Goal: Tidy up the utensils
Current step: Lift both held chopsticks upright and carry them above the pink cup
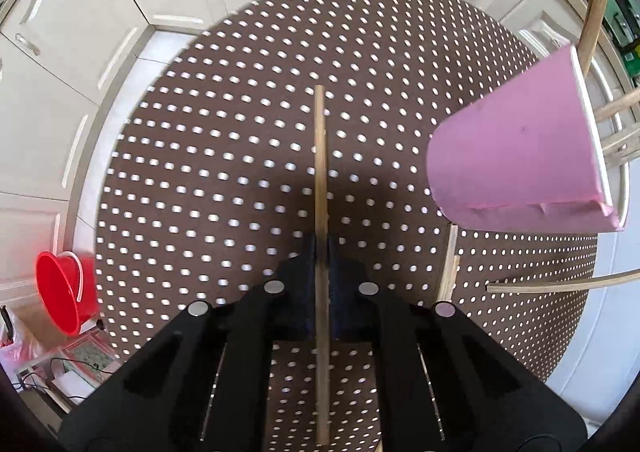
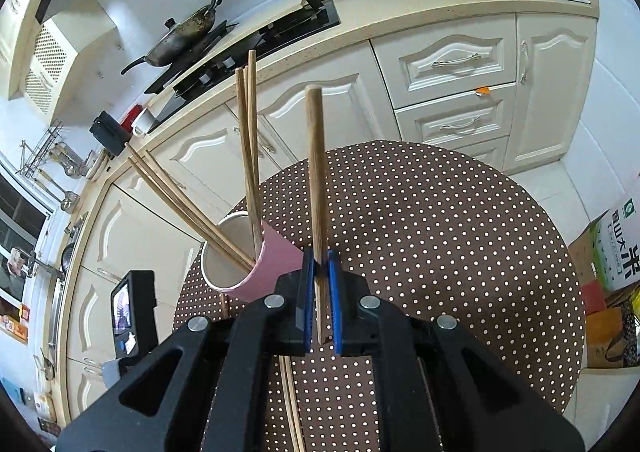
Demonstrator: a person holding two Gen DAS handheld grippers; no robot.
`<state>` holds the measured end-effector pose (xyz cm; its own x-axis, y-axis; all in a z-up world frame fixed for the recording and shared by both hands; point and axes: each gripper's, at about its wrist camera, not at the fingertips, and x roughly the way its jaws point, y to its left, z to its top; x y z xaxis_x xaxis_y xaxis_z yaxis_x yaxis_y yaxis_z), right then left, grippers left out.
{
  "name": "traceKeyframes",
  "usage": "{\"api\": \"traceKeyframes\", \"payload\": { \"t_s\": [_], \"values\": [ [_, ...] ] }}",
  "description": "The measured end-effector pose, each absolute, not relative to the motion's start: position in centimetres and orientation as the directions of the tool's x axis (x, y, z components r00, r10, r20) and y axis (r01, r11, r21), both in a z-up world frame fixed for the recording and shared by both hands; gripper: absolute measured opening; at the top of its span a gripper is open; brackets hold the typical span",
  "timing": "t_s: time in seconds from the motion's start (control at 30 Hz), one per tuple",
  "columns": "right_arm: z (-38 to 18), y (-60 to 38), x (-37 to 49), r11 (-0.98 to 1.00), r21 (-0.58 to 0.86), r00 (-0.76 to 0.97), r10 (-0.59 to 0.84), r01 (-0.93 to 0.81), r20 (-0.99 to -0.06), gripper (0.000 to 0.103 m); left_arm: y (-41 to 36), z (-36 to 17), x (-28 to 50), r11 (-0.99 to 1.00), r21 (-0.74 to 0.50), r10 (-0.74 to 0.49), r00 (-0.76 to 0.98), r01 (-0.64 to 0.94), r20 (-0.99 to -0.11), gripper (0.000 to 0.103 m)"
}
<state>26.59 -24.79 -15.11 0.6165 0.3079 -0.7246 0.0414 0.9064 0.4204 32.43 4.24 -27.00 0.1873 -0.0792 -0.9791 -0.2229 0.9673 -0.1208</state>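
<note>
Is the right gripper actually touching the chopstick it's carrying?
Touching. The right wrist view shows the right gripper with its blue pads pressed against both sides of the chopstick, no gap.

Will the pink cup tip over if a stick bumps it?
Probably yes. The pink cup looks like thin, light paper, and the tall chopsticks inside lean far past its rim, so it is likely top-heavy. A bump would likely slide or topple it.

The left gripper pointed steeply down from the bottom centre of its frame, its black fingers pinched together on a thin chopstick. The right gripper angled downward at the bottom centre of its own frame, its blue-padded fingers clamped on another chopstick standing nearly upright.
</note>
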Motion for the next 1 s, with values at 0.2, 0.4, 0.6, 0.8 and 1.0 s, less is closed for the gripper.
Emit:
{"api": "traceKeyframes", "payload": {
  "t_s": [0.2,0.4,0.6,0.8,1.0],
  "values": [
    [-14.1,-24.6,26.0,0.9,0.436,0.636,0.32,0.028,-0.702,0.006,5.3,-23.8,30.7,0.964,-0.146,-0.089,0.247,-0.223,-0.965,0.007],
    [-11.7,-24.9,24.5,0.9,0.436,0.685,0.32,-0.005,-0.654,0.006,5.4,-19.4,28.5,0.964,-0.181,-0.106,0.342,-0.194,-0.934,0.007],
    [-9.5,-25.5,23.2,0.897,0.44,0.729,0.321,-0.03,-0.605,0.006,4.0,-14.4,26.6,0.965,-0.233,-0.159,0.439,-0.122,-0.884,0.007],
    [-6.9,-25.7,22.0,0.898,0.434,0.777,0.319,-0.065,-0.543,0.006,2.5,-12.0,25.9,0.972,-0.229,-0.17,0.494,-0.061,-0.853,0.007],
    [-5.1,-25.4,21.8,0.902,0.421,0.809,0.319,-0.098,-0.494,0.006,1.5,-9.2,24.6,0.978,-0.21,-0.168,0.535,-0.017,-0.828,0.007]
  ]
}}
